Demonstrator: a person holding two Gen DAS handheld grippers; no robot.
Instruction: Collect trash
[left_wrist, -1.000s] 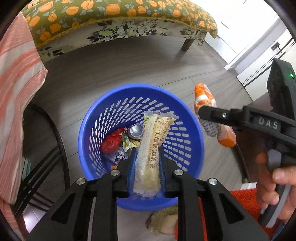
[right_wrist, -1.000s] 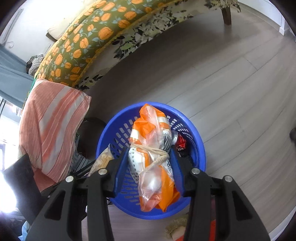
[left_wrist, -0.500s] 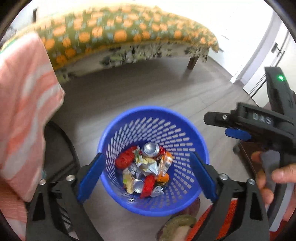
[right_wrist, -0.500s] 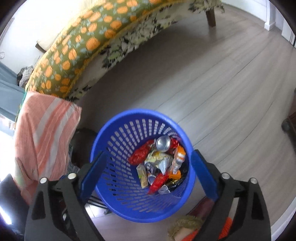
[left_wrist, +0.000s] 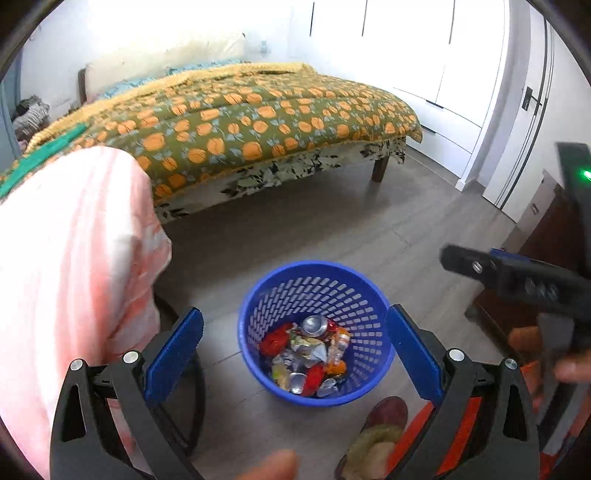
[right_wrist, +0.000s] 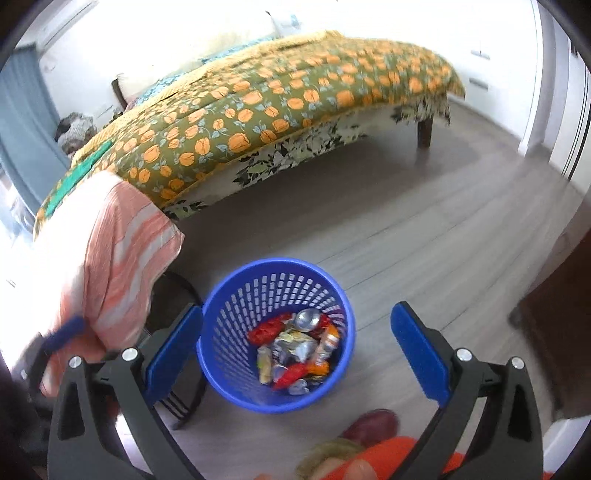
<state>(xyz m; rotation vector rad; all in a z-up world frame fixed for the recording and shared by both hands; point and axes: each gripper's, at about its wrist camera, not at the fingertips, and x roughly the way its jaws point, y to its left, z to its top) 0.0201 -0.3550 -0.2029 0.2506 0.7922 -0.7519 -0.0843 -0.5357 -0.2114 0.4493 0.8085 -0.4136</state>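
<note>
Bed (left_wrist: 258, 122) with orange-flower quilt seen at back. Striped orange towel (left_wrist: 66, 266) draped at left. Blue basket (left_wrist: 314, 332) set on grey floor (left_wrist: 295, 229), trash (left_wrist: 310, 354) piled inside: wrappers, crushed cans. Left gripper (left_wrist: 293, 358) spread wide, still opening, nothing held. Right gripper (right_wrist: 295, 354) likewise wide, opening, empty, above basket.

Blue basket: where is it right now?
The blue basket stands on the grey floor, low centre in both wrist views, between the open fingers of each gripper. The pink striped cloth hangs to its left, the bed behind.
</note>
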